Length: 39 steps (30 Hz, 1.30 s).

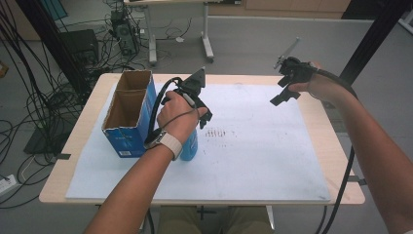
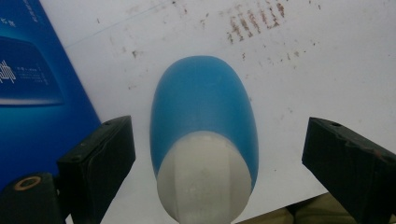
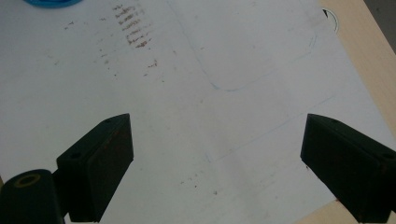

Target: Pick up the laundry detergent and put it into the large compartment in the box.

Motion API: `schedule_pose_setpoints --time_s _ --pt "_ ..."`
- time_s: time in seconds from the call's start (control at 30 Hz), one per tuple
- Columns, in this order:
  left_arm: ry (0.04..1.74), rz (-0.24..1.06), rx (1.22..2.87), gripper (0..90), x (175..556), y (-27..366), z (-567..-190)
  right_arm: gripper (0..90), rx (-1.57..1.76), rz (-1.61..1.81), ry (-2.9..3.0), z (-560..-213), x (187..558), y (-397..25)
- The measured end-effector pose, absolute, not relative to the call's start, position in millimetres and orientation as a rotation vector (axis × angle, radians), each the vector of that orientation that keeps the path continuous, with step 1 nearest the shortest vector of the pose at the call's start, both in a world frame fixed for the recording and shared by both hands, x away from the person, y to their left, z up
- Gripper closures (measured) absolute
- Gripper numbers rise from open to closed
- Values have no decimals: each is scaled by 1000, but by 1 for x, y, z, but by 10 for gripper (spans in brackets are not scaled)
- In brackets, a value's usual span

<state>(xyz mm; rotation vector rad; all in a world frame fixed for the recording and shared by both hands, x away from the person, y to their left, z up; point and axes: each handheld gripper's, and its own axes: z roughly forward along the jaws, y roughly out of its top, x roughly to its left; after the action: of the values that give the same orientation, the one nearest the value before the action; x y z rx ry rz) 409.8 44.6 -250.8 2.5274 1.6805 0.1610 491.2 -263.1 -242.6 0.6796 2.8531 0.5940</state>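
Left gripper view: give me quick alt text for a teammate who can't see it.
A blue bottle with a white cap stands on the white mat, seen from above between the open black jaws of the left tool, neither jaw touching it. A blue box stands at the left edge, and brown smudges mark the mat beyond.

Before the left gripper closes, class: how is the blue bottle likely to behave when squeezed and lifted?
The blue bottle looks smooth and rounded, so it may slip between the open left gripper. It stands upright and narrow, so an off-centre push would probably tip it toward the cardboard box. It seems light plastic.
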Motion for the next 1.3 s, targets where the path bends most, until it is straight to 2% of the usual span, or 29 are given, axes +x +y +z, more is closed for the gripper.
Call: schedule_pose_setpoints --time_s 1.3 --pt "1669 161 2522 99 409 44 -251 94 678 593 2854 -243 490 -263"
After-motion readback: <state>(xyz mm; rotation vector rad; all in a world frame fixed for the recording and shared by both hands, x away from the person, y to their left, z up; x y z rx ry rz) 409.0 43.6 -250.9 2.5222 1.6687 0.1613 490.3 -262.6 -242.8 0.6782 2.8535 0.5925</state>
